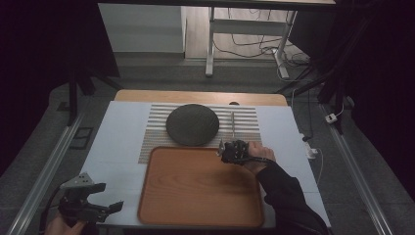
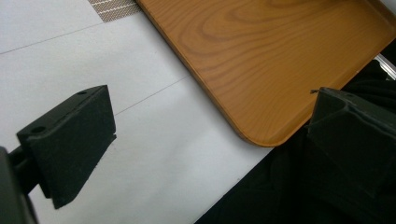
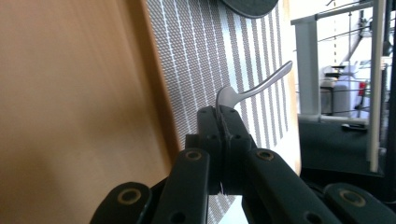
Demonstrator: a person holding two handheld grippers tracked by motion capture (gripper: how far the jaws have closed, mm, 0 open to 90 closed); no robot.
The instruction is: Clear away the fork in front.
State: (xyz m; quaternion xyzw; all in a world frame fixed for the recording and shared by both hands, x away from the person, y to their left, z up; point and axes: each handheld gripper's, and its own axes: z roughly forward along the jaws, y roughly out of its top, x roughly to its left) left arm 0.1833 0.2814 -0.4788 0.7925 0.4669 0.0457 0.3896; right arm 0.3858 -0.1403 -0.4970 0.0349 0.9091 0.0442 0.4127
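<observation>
Clearly, the right hand-held gripper [image 3: 223, 122] clenches a slim silver metal utensil [image 3: 254, 88] by one end, likely to carry it. Beside it lies the rectangular wooden tray [image 1: 195, 205]. The left hand-held gripper [image 2: 205, 140] idles, released.

no readable text, labels, brands or numbers on anything in the high view or either gripper view, nothing legible to report

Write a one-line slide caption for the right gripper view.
Right claw shut on a metal utensil, its handle angled over the striped placemat beside the wooden tray.
</observation>
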